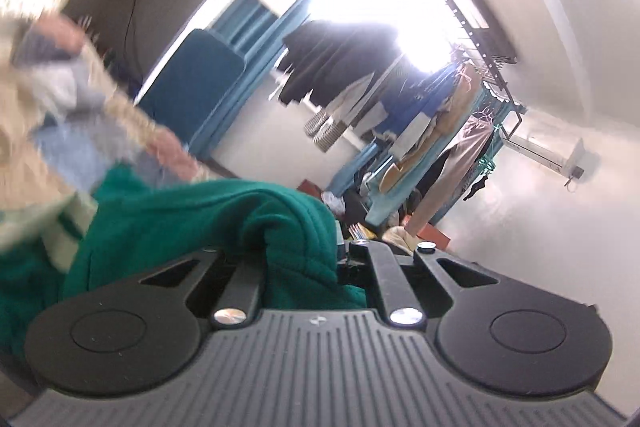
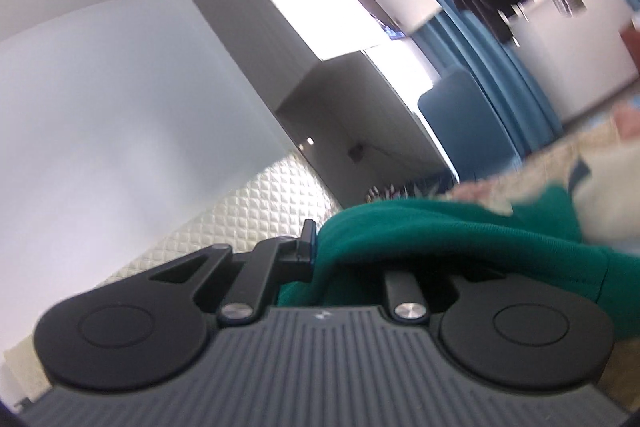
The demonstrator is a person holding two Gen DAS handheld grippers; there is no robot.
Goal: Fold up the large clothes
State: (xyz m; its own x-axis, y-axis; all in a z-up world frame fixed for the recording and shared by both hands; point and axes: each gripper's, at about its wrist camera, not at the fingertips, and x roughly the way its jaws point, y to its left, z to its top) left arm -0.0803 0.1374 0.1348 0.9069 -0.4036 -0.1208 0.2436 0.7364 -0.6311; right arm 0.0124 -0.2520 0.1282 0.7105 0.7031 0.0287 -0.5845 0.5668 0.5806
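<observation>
A green fleece garment [image 1: 192, 219] with a cream patch fills the lower left of the left wrist view. My left gripper [image 1: 296, 251] is shut on a fold of it; the cloth bunches between the fingers and hides the tips. In the right wrist view the same green garment [image 2: 440, 231] drapes over my right gripper [image 2: 340, 247], which is shut on its edge; the left finger [image 2: 306, 243] shows beside the cloth and the right one is covered. Both grippers hold the garment lifted and tilted.
A patterned bedspread [image 1: 132, 115] lies behind the garment. A clothes rack [image 1: 440, 131] with hanging clothes stands by a bright window. Blue curtains [image 2: 480, 39], a blue chair [image 2: 468, 123], a quilted white headboard [image 2: 248, 211] and white walls surround.
</observation>
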